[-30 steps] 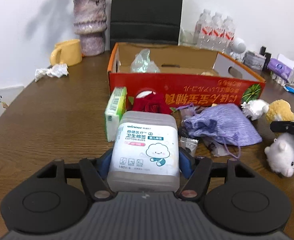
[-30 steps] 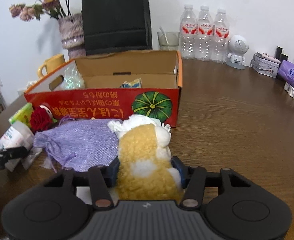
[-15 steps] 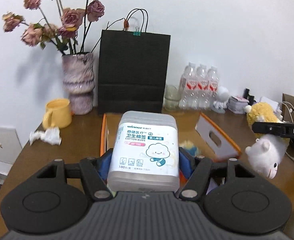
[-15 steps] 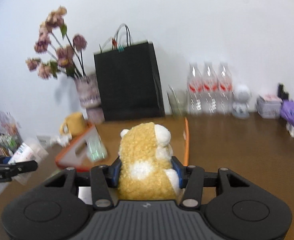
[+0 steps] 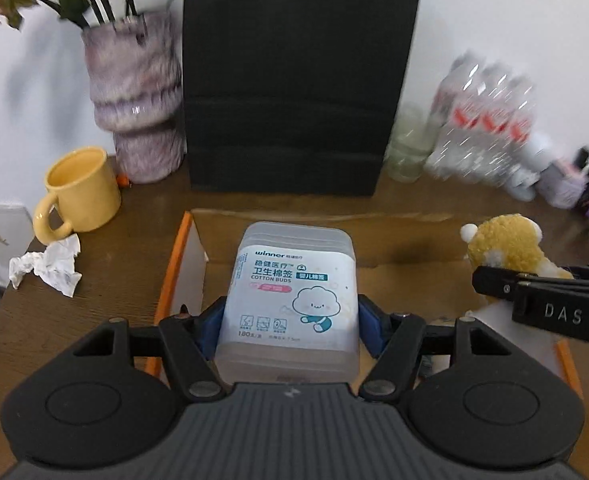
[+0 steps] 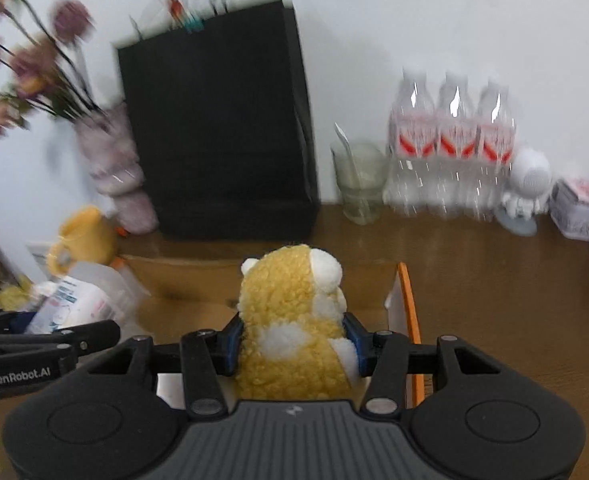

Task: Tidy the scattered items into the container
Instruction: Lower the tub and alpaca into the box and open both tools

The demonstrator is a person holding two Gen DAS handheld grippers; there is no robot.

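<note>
Translucent plastic cotton bud box point(image 5: 290, 300), centre frame, is clamped between the closed-in fingers of the left gripper point(image 5: 290, 330) above the open cardboard box point(image 5: 406, 256). The right gripper point(image 6: 292, 338) squeezes a yellow plush toy point(image 6: 292, 320) over the same box, orange rim at right.
</note>
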